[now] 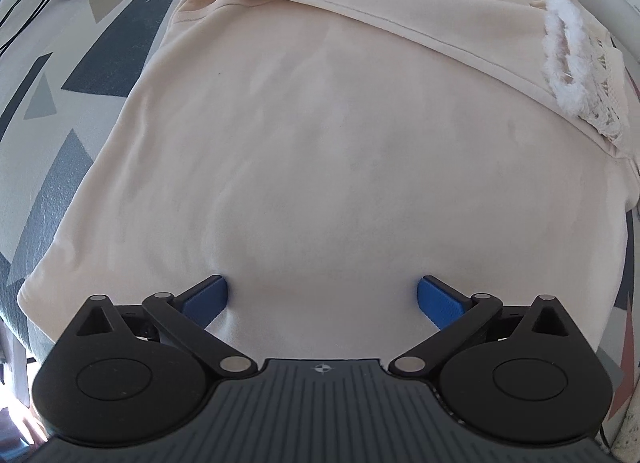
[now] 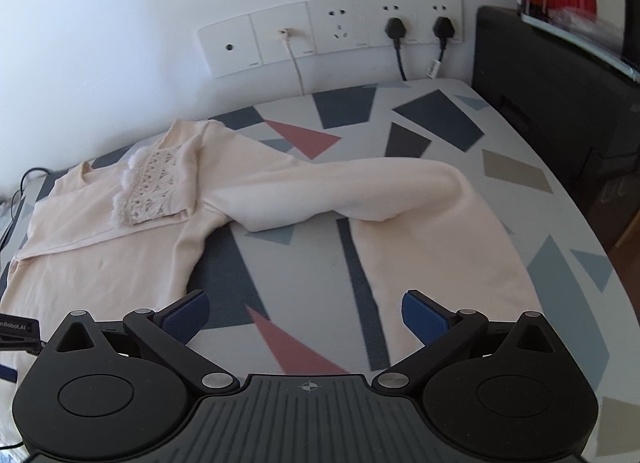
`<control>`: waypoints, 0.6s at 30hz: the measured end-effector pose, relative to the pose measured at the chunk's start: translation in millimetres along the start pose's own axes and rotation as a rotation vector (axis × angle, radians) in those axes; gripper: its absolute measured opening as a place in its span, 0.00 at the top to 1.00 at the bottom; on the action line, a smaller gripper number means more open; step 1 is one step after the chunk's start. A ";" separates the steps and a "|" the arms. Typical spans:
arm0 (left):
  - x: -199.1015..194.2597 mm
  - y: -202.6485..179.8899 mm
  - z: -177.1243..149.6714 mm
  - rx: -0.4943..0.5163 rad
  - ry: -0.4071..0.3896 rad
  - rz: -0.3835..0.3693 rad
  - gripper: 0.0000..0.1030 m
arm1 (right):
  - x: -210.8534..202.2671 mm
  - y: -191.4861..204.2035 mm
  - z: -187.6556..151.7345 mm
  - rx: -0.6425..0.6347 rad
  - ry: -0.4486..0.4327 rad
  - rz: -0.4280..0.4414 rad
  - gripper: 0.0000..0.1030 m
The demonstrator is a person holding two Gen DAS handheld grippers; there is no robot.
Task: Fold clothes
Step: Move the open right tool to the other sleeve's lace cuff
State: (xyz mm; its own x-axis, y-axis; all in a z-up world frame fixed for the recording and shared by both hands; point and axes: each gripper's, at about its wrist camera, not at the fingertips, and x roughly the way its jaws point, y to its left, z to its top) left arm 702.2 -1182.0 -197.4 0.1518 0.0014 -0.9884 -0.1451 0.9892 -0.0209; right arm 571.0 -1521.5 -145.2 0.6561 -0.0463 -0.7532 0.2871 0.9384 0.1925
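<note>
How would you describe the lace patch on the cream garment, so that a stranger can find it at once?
Start at the patterned table below the wall sockets, where a cream sweater lies spread. Near its end closest to the wall sits the lace patch. It is the only openwork knit with fluffy white trim; the rest is plain, smooth fabric.

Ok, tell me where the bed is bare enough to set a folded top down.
Freest: the patterned sheet between the outstretched sleeve and the socket panel, bounded right by the black cabinet. A narrower strip lies between sweater body and sleeve, ahead of the open right claw. Crowded: under the open left claw, sweater throughout.
</note>
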 end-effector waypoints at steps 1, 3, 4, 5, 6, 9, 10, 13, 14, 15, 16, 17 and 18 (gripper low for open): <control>-0.5 1.6 1.0 0.019 0.003 -0.009 0.00 | -0.5 4.8 -0.2 -0.005 -0.004 -0.011 0.01; -1.6 4.7 3.2 0.053 0.010 -0.025 0.00 | -0.4 13.1 -1.7 0.008 -0.004 -0.027 0.01; -2.1 5.8 4.5 0.066 0.012 -0.031 0.00 | -0.4 17.0 -3.5 0.019 -0.001 -0.030 0.01; -2.6 6.3 5.5 0.079 0.011 -0.033 0.00 | -0.2 20.9 -6.1 0.022 0.005 -0.033 0.01; -2.9 5.5 5.3 0.094 0.002 -0.029 0.00 | 0.0 24.8 -8.8 0.025 0.011 -0.037 0.01; -4.3 1.7 2.5 0.135 -0.035 -0.011 0.00 | 0.9 36.6 -19.1 0.009 0.030 -0.082 0.01; -5.4 1.4 0.1 0.134 -0.053 -0.009 0.00 | 1.1 39.2 -22.5 0.008 0.037 -0.097 0.01; -10.4 9.6 -11.4 0.135 -0.102 -0.009 0.00 | -3.0 43.9 -33.2 0.013 0.045 -0.140 0.01; -11.8 11.6 -14.1 0.139 -0.117 -0.011 0.00 | -5.6 44.7 -37.2 0.011 0.042 -0.159 0.01; -9.4 5.5 -16.1 0.146 -0.132 -0.014 0.00 | -8.1 45.6 -41.2 0.009 0.040 -0.178 0.01; -5.8 -3.3 -18.2 0.153 -0.148 -0.016 0.00 | -11.1 45.0 -45.3 0.006 0.039 -0.202 0.01; -6.2 -5.2 -20.0 0.163 -0.163 -0.020 0.00 | -14.3 43.5 -49.2 0.006 0.037 -0.224 0.01; -8.2 -4.6 -21.8 0.174 -0.178 -0.024 0.00 | -18.3 40.3 -53.2 0.012 0.035 -0.250 0.01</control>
State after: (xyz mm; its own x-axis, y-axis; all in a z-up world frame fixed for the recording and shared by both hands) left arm 680.3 -1189.7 -192.5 0.3255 -0.0121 -0.9455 0.0285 0.9996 -0.0030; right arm 533.5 -1464.6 -157.1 0.5397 -0.2641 -0.7994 0.4456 0.8952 0.0051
